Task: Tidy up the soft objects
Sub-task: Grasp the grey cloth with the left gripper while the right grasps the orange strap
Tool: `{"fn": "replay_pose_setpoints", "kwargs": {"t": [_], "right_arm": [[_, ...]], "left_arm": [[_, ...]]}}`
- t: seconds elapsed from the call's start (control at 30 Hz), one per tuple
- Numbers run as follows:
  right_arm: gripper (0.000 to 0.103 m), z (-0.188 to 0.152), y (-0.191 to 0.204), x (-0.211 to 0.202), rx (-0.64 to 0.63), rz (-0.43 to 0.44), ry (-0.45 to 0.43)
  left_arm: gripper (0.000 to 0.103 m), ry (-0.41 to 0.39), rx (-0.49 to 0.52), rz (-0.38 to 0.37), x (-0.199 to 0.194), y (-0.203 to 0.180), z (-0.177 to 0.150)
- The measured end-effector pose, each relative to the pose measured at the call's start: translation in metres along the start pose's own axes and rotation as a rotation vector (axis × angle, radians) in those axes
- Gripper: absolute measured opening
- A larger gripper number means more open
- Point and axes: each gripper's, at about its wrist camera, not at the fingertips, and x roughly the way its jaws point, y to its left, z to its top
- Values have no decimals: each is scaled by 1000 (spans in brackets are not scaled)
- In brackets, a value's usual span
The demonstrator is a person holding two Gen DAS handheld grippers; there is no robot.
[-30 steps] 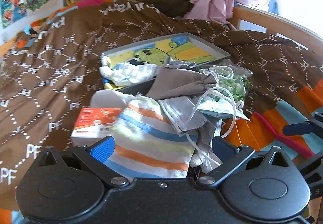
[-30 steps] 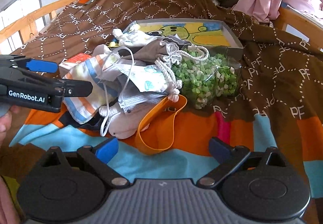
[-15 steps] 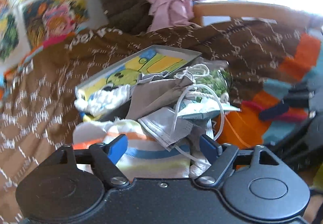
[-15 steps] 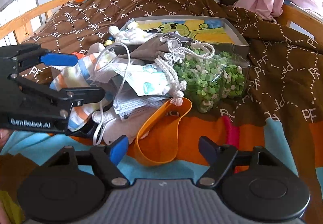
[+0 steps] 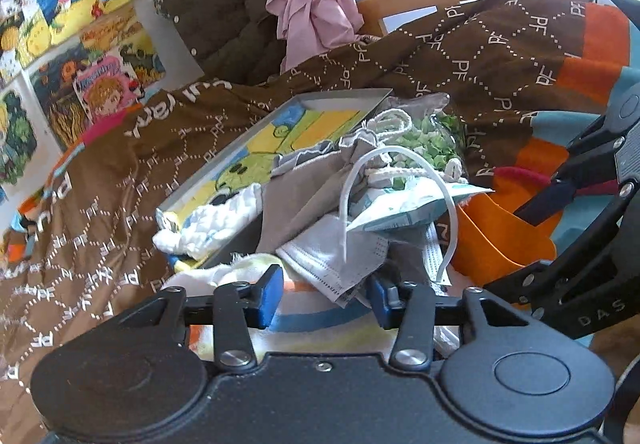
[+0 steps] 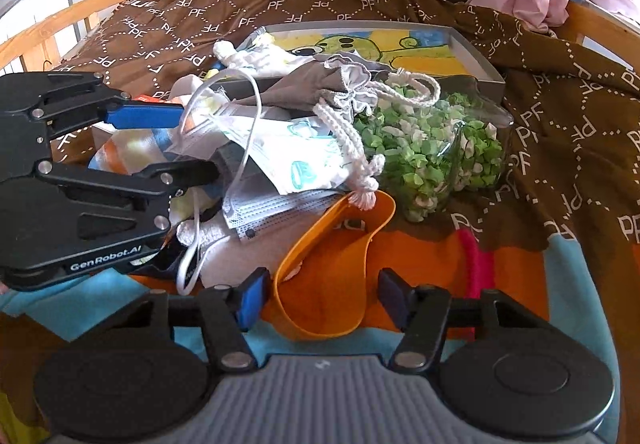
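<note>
grey drawstring pouch (image 6: 320, 84) lies atop white pleated face masks (image 6: 272, 204); clear bag of green pieces (image 6: 432, 148) right; shallow grey tray (image 6: 476, 56) behind

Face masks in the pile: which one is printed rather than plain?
The upper mask, white with teal pictures, lying under the grey drawstring pouch; the pleated grey mask beneath it is plain.
</note>
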Motion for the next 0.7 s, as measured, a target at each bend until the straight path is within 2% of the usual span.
{"fn": "replay_pose_setpoints", "kwargs": {"t": [0.13, 0.27, 0.33, 0.47, 0.7], "right_arm": [[58, 0, 2, 2, 4, -3, 2], [40, 1, 5, 1, -2, 3, 0], [34, 1, 5, 1, -4, 11, 4], [19, 2, 2, -2, 19, 26, 0], [13, 5, 1, -12, 48, 66, -18]], "left_arm": [[32, -10, 39, -5, 1, -6, 0], [17, 21, 49, 15, 2, -9, 0], [5, 15, 27, 29, 0, -8, 1], [3, -1, -50, 37, -6, -2, 5], [2, 20, -273, 0, -16, 24, 11]]}}
